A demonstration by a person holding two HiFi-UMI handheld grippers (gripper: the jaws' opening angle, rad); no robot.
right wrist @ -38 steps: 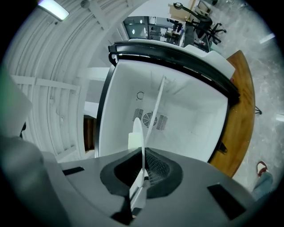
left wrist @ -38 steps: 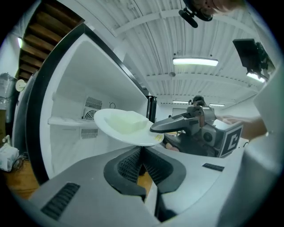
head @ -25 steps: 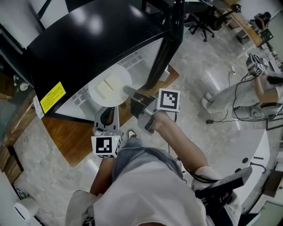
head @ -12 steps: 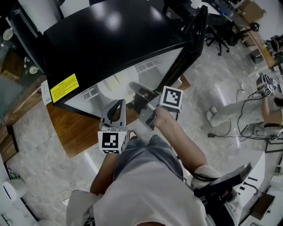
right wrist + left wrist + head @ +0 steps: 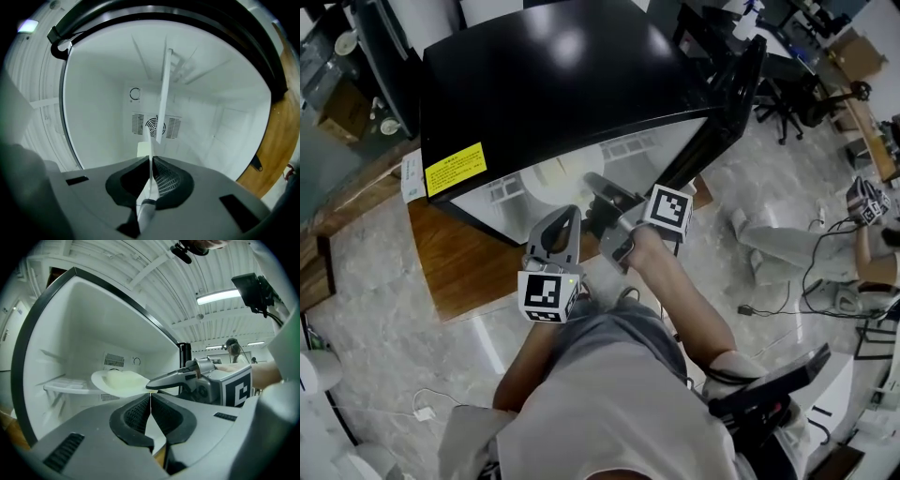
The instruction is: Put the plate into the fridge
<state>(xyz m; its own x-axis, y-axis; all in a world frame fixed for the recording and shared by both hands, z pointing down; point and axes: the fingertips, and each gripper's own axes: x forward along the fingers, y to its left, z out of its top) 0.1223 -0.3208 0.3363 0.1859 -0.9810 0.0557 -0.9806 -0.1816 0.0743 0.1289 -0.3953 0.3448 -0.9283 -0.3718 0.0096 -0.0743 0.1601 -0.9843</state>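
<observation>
A white plate with a pale slab of food on it hangs level inside the open black fridge, just past the white shelf on the left wall. My right gripper is shut on the plate's near rim; in the right gripper view the plate shows edge-on as a thin white line between the pads. From the head view the plate lies within the white cavity. My left gripper is shut and empty, just outside the opening, below and left of the right one.
The fridge door stands open to the right. A vent grille marks the back wall. The fridge sits on a wooden platform. Another person and office chairs are off to the right.
The right gripper has carried the plate deeper into the fridge cavity. The left gripper has come up closer to the opening. Both stayed shut.
</observation>
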